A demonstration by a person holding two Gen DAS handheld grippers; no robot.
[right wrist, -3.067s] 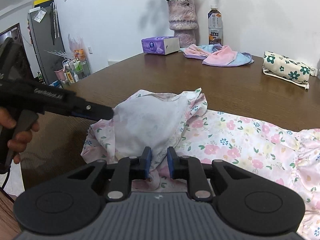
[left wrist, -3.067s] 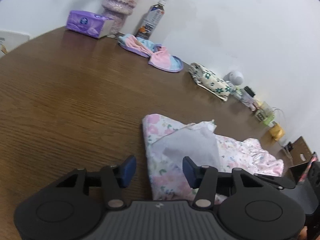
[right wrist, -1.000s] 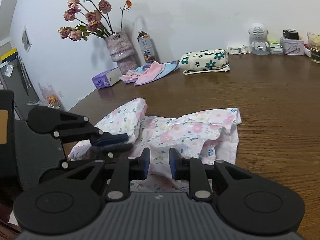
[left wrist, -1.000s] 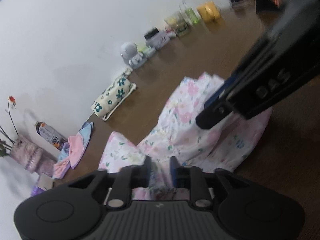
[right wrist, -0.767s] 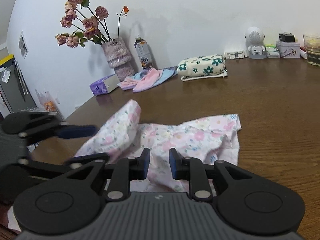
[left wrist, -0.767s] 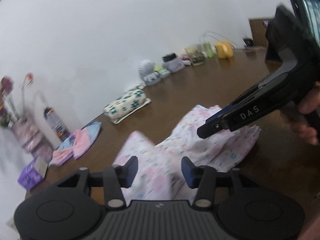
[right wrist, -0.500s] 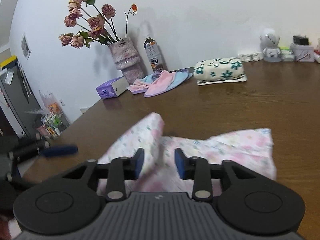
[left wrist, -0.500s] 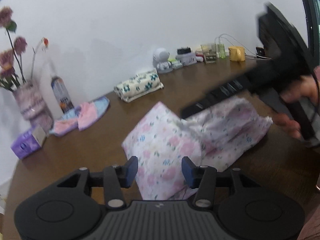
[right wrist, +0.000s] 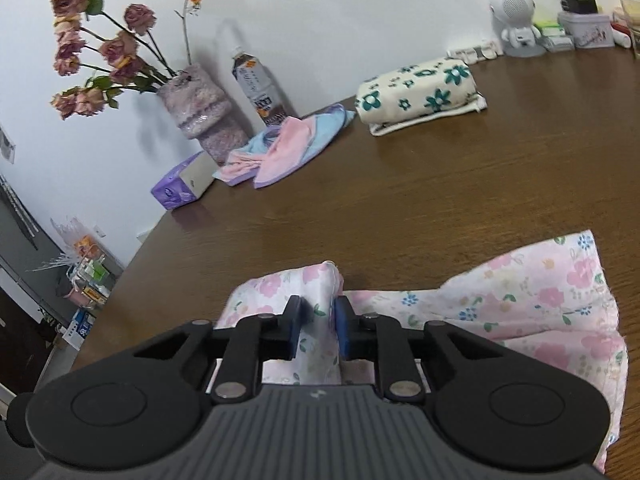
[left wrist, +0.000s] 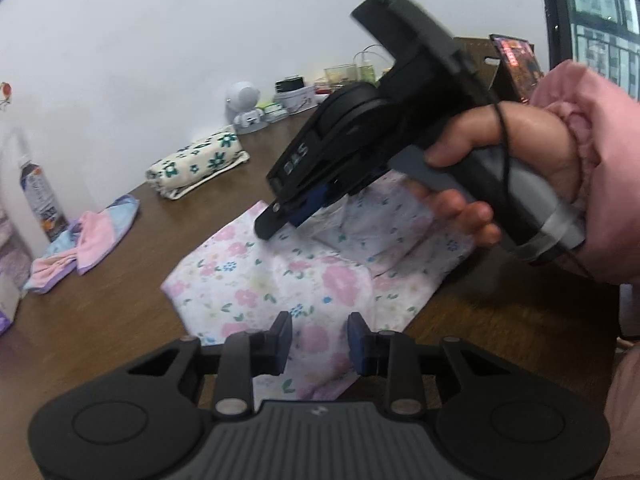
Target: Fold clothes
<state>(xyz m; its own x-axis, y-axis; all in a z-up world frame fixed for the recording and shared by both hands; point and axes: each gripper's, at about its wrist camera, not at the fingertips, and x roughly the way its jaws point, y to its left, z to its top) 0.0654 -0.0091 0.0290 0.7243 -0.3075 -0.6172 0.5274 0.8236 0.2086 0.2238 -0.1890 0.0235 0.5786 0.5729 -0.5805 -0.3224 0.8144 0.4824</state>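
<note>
While the floral garment (left wrist: 288,276) lies partly folded on the brown surface (right wrist: 400,200), the right gripper (right wrist: 318,330) is closing its jaws on a raised ridge of cloth, likely to carry that edge over. The left gripper (left wrist: 318,342) hangs at six o'clock over the near hem, jaws closing but apart with cloth beneath, seemingly to pinch it.

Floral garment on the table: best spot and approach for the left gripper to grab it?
Judgement: take the floral garment at its near hem, coming low from the near side. That edge lies flat between the left gripper fingers, jaws closing but not pinching. The right gripper is closing on a raised fold at the far edge, so avoid there.
</note>
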